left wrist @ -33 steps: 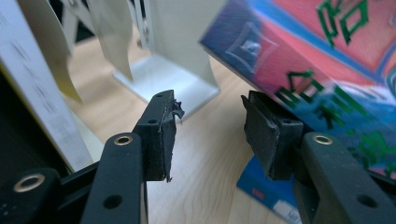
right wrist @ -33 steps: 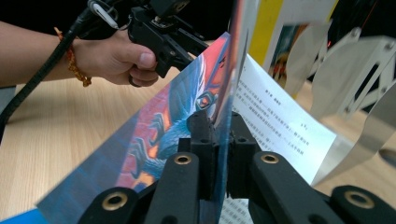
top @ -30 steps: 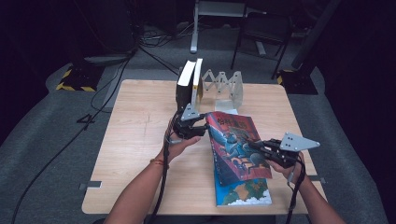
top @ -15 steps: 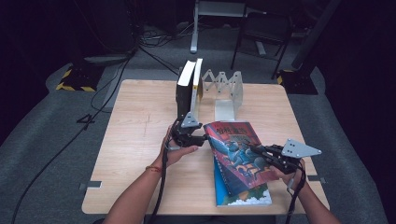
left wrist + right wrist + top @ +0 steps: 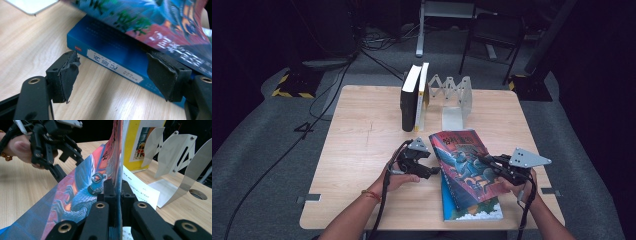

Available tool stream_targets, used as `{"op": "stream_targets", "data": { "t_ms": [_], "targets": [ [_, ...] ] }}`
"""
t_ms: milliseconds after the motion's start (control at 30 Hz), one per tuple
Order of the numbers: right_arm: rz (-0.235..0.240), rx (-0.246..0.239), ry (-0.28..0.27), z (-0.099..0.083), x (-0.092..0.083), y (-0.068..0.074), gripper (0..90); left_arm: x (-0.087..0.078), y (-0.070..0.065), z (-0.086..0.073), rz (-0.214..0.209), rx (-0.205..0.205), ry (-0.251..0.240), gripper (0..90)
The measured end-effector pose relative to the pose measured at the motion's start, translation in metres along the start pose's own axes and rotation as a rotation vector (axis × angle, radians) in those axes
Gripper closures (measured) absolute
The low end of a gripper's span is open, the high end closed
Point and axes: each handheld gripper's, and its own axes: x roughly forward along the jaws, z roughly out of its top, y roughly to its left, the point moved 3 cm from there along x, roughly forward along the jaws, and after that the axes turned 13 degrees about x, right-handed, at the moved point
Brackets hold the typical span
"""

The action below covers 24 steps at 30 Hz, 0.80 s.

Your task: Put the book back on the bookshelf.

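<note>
Right tongs (image 5: 490, 163) clenched on the colourful book (image 5: 464, 165) – tilted; left tongs (image 5: 432, 171), just opening and empty, face the blue book (image 5: 117, 53) beneath.

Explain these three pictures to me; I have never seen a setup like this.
A person sits at a wooden table and holds hand-held tongs in each hand. One picture looks down from above; the other two come from small cameras riding on each pair of tongs, looking along their black jaws. The right tongs are clamped on the edge of a colourful picture book and tilt it up. The left tongs have just been opening and hold nothing; their jaws stand apart beside a blue book lying flat underneath. At the back, two books stand upright beside a metal folding book rack.
</note>
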Motion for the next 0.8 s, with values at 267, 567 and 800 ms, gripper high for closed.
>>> {"op": "stream_targets", "data": {
  "t_ms": [267,567,800],
  "targets": [
    [-0.012,-0.006,-0.005,0.002,-0.003,-0.002,86.8,-0.006,-0.007,0.003,-0.027,0.025,-0.006,27.8],
    [-0.019,-0.029,0.009,0.003,0.000,0.002,86.8,-0.004,-0.011,0.013,-0.032,-0.034,-0.100,22.0],
    [-0.013,-0.049,0.018,0.005,0.002,0.004,86.7,0.005,0.006,0.026,0.038,-0.140,-0.178,25.9]
  ]
}}
